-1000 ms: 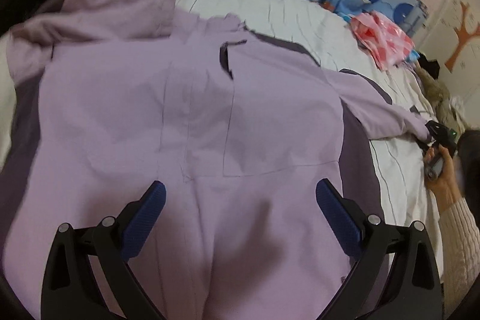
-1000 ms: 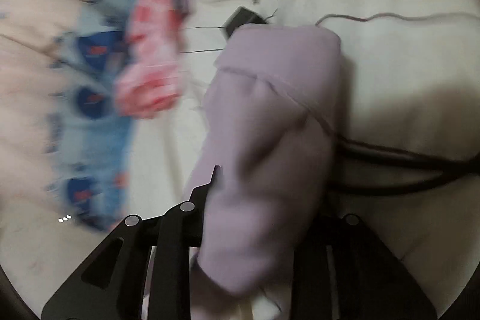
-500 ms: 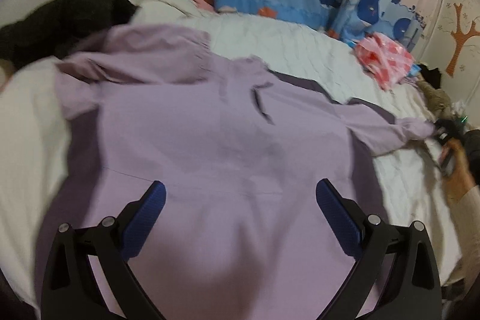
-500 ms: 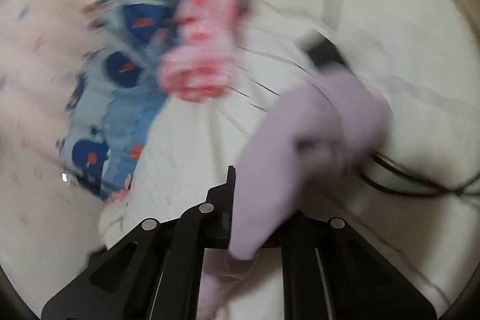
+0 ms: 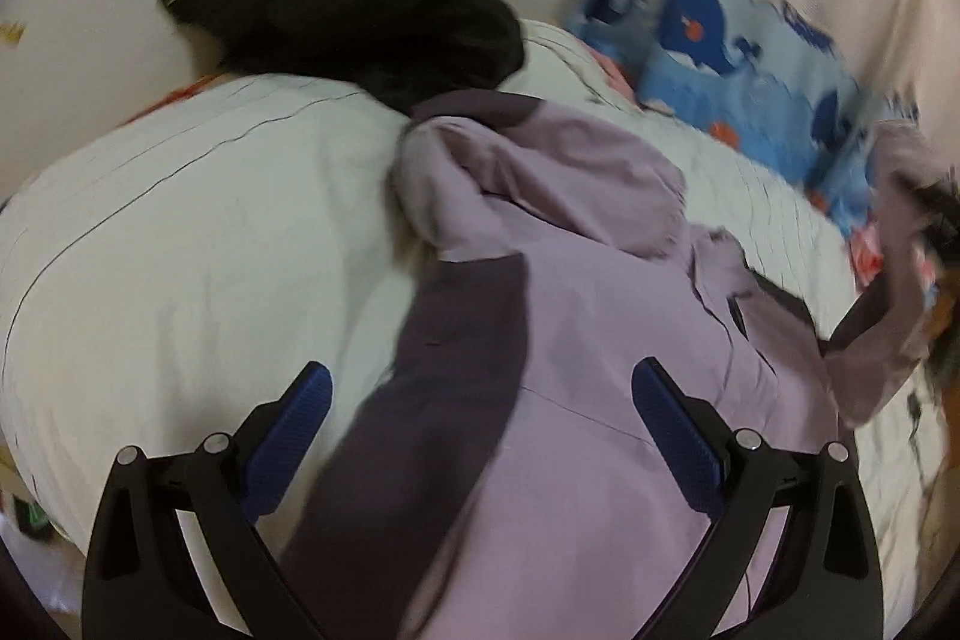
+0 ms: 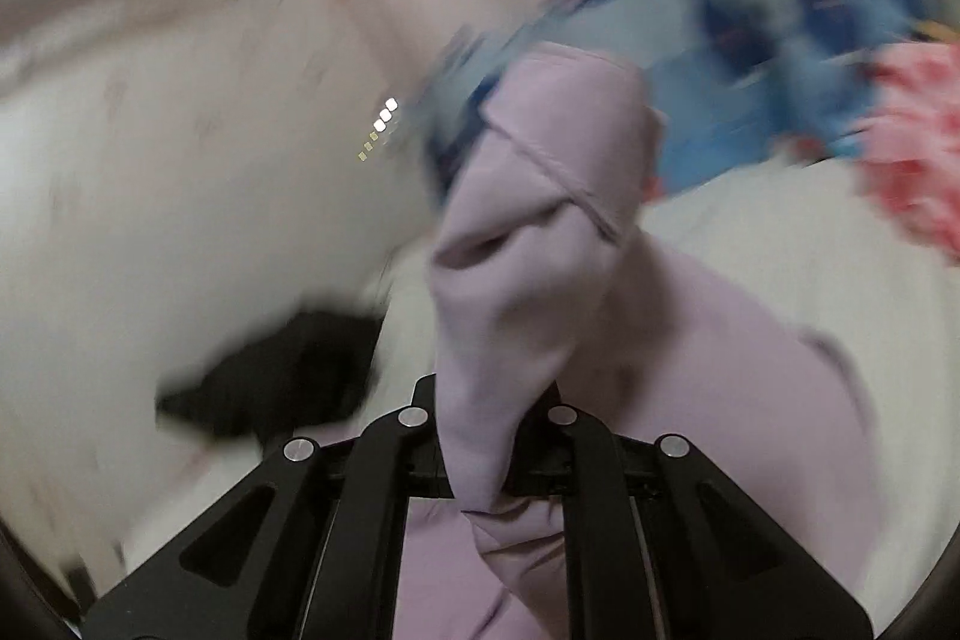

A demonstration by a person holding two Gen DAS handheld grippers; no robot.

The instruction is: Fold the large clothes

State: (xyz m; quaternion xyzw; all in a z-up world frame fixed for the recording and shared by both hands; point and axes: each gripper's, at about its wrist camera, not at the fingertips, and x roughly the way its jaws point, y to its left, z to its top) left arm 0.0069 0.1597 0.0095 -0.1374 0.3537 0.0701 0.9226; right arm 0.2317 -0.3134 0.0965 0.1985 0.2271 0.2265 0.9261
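A large lilac jacket (image 5: 600, 370) with dark purple side panels lies spread on the white bed (image 5: 180, 250), its hood (image 5: 528, 178) bunched toward the far side. My left gripper (image 5: 480, 424) hovers open above the jacket's left edge, blue pads wide apart and nothing between them. In the right wrist view my right gripper (image 6: 489, 436) is shut on the jacket's sleeve cuff (image 6: 540, 220), which sticks up out of the jaws. That lifted sleeve (image 5: 888, 292) shows blurred at the right edge of the left wrist view.
A black garment (image 5: 360, 28) lies at the bed's far side against the wall. Blue whale-print bedding (image 5: 750, 64) runs along the back right, with a pink-and-red cloth (image 6: 912, 142) beside it. A curtain hangs behind. White quilt lies bare to the left.
My left gripper swung left, from over the jacket's middle to its left edge. My right gripper closed on the sleeve cuff and lifted it off the bed toward the jacket's body.
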